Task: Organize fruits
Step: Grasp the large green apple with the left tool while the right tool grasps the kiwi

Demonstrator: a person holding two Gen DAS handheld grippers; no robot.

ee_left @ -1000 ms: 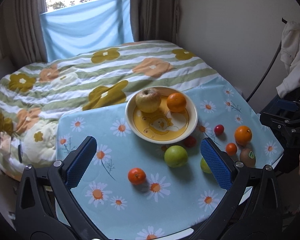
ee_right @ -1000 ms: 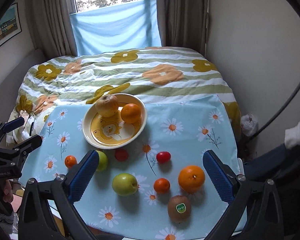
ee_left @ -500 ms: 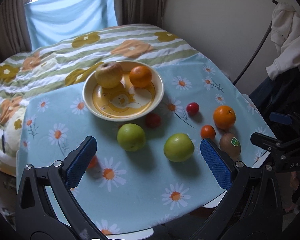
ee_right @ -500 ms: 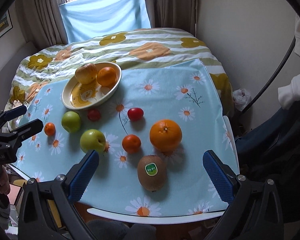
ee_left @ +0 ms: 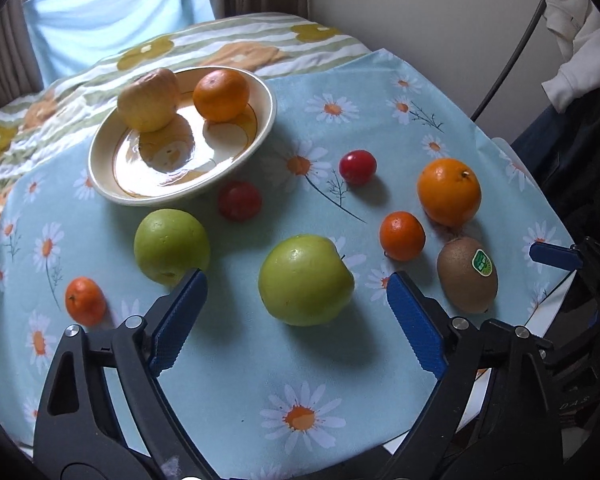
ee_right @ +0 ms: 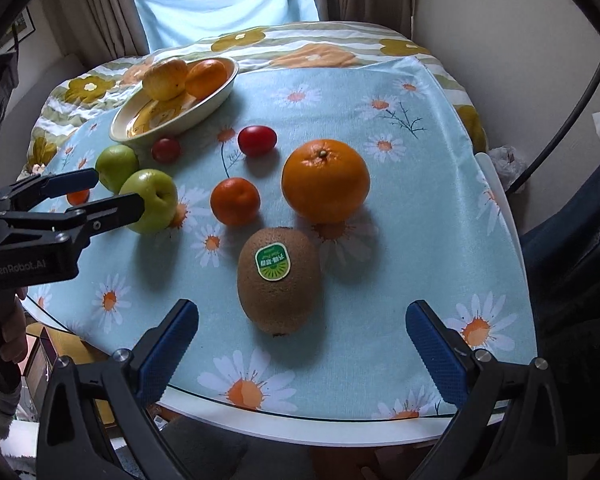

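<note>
Fuzzy kiwi lengthwise toward right tool; both tools' jaws apart, empty.

Two black tools — ribbed blue pads, silver screws, "GenRobot.AI" lettering.

A yellow apple and an orange sit in the bowl, upper left; green apples, tangerines and a kiwi lie scattered below.

Open cloth right of the kiwi, big orange and small orange crowding just behind it, green apple with bare cloth on both sides, second apple near its left, bowl perhaps touching a red fruit
</note>
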